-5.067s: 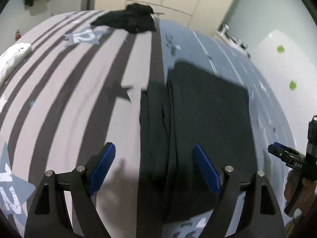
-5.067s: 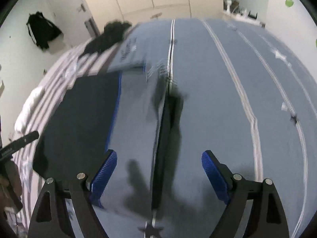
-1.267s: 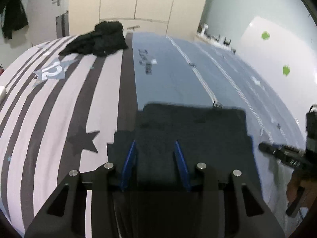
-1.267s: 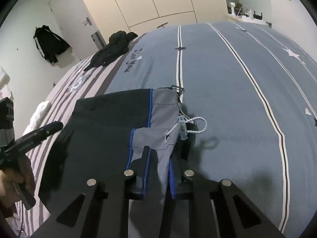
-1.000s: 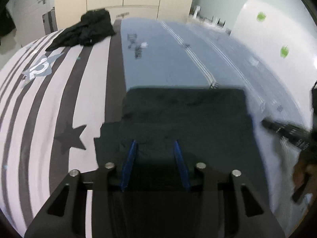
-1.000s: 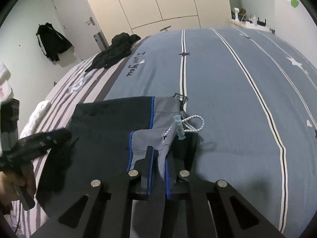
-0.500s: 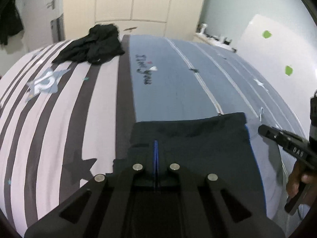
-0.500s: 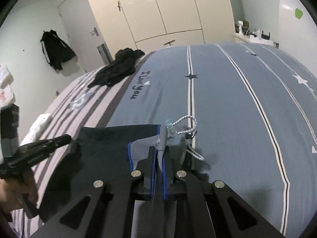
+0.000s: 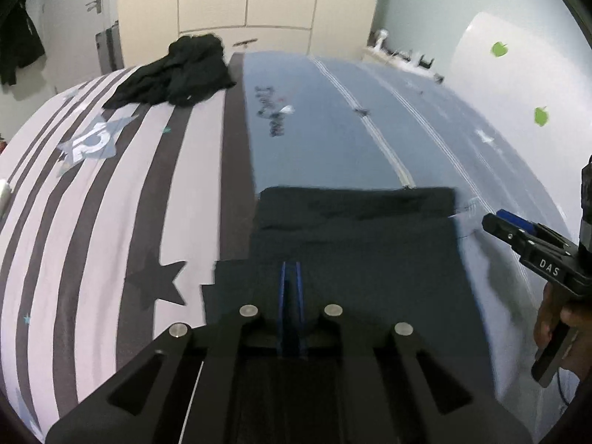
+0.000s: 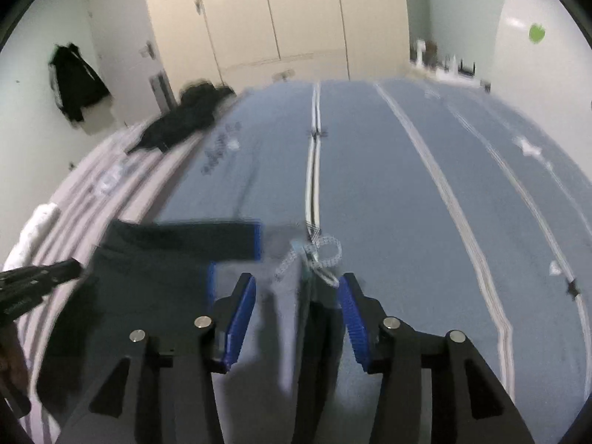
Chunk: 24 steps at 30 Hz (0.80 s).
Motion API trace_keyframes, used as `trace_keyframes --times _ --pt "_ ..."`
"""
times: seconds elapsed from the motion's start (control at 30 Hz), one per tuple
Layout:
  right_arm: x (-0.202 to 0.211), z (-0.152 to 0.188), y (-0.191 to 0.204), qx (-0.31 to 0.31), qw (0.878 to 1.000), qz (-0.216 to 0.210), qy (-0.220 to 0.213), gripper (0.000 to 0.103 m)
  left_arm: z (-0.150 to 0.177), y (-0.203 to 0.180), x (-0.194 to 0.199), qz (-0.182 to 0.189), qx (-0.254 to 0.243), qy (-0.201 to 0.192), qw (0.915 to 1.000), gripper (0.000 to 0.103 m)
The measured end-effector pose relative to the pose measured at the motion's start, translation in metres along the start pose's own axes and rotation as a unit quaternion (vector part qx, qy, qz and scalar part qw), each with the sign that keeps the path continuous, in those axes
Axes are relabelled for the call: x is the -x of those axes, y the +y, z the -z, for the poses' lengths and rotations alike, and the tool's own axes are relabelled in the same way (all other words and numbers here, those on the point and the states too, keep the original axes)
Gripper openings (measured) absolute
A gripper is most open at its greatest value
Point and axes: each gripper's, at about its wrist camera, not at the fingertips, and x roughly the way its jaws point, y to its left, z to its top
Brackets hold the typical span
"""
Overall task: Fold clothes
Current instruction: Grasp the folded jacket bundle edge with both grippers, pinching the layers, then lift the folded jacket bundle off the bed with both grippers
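Note:
A dark garment [image 9: 355, 236] with a grey, blue-trimmed waistband [image 10: 273, 259] and a white drawstring [image 10: 322, 255] lies folded over on the bed. My left gripper [image 9: 290, 277] is shut on the garment's near left edge. My right gripper [image 10: 298, 292] is open just above the waistband end, with the grey cloth and drawstring lying between its blue pads [image 10: 240, 310]. The right gripper also shows at the right edge of the left wrist view [image 9: 525, 236]. The left gripper shows at the left edge of the right wrist view [image 10: 40, 277].
The bed cover is blue with white stripes [image 10: 425, 192] on the right and striped grey and dark [image 9: 92, 192] on the left. A heap of black clothes [image 9: 181, 74] lies at the far end. Wardrobe doors [image 10: 273, 18] stand behind, and a white pillow [image 10: 29, 236] lies left.
My right gripper has opened and let go of the waistband, which now lies on the bed. My left gripper stays shut on the garment, which has been carried forward over itself.

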Motion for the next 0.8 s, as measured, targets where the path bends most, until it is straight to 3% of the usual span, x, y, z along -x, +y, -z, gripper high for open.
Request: trace_keyframes --times 0.1,0.2,0.3,0.43,0.6,0.63,0.67,0.73,0.8 --pt "0.015 0.007 0.018 0.020 0.999 -0.037 0.000 0.044 0.013 -0.006 -0.008 -0.011 0.000 0.018 0.9998 0.006" --pt "-0.007 0.025 0.032 0.040 0.998 -0.031 0.036 0.044 0.030 0.003 -0.042 -0.039 -0.008 0.058 0.9975 0.006" --pt "-0.042 0.041 0.032 0.038 0.997 -0.021 0.071 0.044 0.030 0.009 -0.048 -0.041 0.000 0.055 0.9977 0.005" --pt "-0.034 0.031 0.025 0.014 0.997 -0.037 0.068 0.046 0.026 0.021 -0.028 -0.013 0.054 0.046 0.9974 0.005" --pt "0.004 0.024 -0.014 -0.067 0.994 -0.056 0.063 0.076 0.038 0.032 0.012 -0.009 0.081 0.041 0.9958 0.012" --pt "0.010 0.026 -0.020 -0.074 0.994 -0.054 0.062 0.077 0.044 0.035 0.019 -0.007 0.085 0.040 0.9955 0.021" --pt "0.014 0.028 -0.027 -0.083 0.993 -0.052 0.065 0.078 0.050 0.036 0.024 -0.014 0.089 0.040 0.9951 0.044" --pt "0.017 0.037 -0.040 -0.107 0.989 -0.064 0.083 0.078 0.060 0.039 0.033 -0.021 0.101 0.025 0.9943 0.076" --pt "0.015 0.047 -0.044 -0.108 0.986 -0.069 0.107 0.078 0.060 0.039 0.032 -0.027 0.100 0.022 0.9944 0.084"
